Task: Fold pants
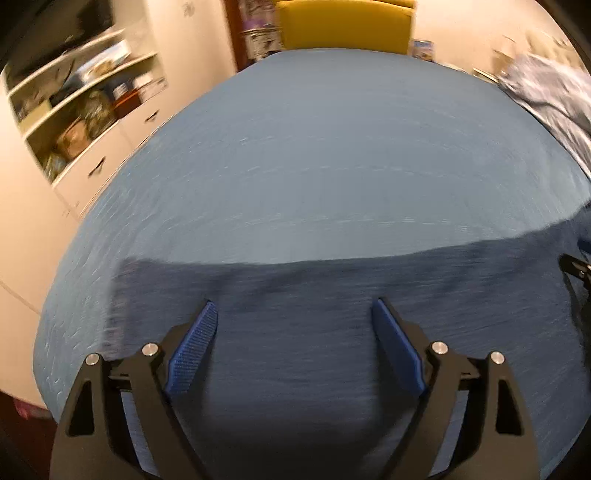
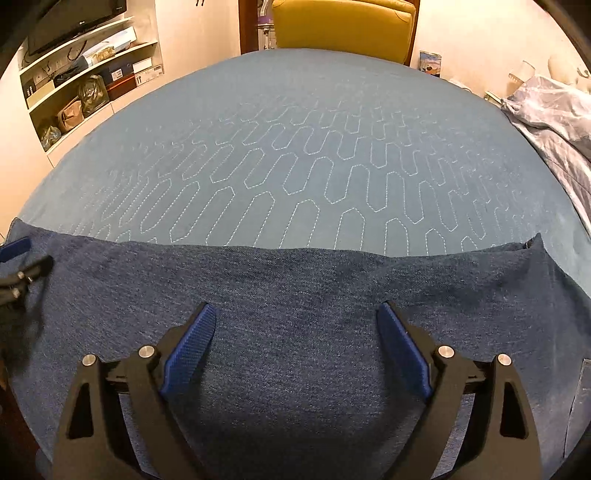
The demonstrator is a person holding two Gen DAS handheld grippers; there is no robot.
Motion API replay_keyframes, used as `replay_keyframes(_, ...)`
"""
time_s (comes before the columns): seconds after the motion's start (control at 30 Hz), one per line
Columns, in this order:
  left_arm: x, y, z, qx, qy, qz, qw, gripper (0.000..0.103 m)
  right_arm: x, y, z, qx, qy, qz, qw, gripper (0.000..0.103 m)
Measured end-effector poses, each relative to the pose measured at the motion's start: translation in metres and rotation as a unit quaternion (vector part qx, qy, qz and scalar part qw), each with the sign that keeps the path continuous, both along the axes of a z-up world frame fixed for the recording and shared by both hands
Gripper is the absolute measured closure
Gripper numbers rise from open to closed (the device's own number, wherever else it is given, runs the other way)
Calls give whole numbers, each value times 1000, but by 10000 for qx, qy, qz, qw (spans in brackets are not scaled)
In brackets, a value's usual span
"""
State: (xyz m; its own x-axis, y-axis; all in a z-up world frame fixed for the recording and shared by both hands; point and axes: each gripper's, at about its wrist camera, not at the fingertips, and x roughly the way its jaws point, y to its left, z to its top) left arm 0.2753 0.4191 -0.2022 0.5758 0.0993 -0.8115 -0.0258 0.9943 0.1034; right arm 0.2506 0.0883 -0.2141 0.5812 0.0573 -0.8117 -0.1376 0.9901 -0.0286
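Bedroom setting, catalogued from 2 wrist views. Surface: a bed covered by a light blue quilted bedspread (image 2: 314, 147) with white stitched lozenges, filling the middle of both frames. Background: open shelving (image 2: 85, 85) with boxes and bags at upper left, a dark screen (image 2: 74, 18) above it, a mustard-yellow chair (image 2: 343, 26) at top centre, and a crumpled pale blue-and-white cloth (image 2: 554, 122) at upper right.

Item 1: pants (image 2: 295, 295), dark blue denim, laid flat across the lower half of each frame with the far edge running nearly straight from left to right. A corner is seen at centre right in the right wrist view and a stitched seam (possibly a pocket edge) at lower right. The garment is judged to be spread wide so that both edges can be reached at once.

Item 2: left gripper (image 1: 295, 317), jaws parted, nothing held between the blue pads; placed over the denim near its left end. The view is smeared by motion blur.

Item 3: right gripper (image 2: 297, 319), jaws likewise spread and unloaded, held over the denim further right. Part of the left tool is seen at centre left of this view.

Status: no grasp made; whether any fold has been completed cannot be told. The near hem is hidden.
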Motion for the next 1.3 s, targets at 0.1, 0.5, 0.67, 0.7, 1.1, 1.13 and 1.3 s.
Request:
replay_keyframes(0.1,-1,30,4,285,19,294,9992,13,-1,1,1,-19,7,-21,10000,16)
replay_keyframes(0.5,-92,-113,22,-127,-507,-782,9956,23,-92,2,23,51,280,-53,9996,17)
replay_keyframes(0.67,-93,-125,-7,-288,-141,-742,9967,19,-117,0,14,-80,501,-100,9987,17)
replay_keyframes(0.7,-91,-118,-8,-358,-70,-610,9975,18,-118,-1,10,-124,564,-136,9982,17)
replay_keyframes(1.1,-89,-110,-11,-484,415,-98,9979,1,-124,-1,1,-129,579,-322,9977,16)
replay_keyframes(1.13,-90,-109,-11,-469,395,-128,9980,1,-124,-1,2,-125,588,-349,9976,16)
replay_keyframes(1.3,-97,-115,-13,-350,38,-131,9993,1,-127,-2,1,-56,584,-540,9968,6)
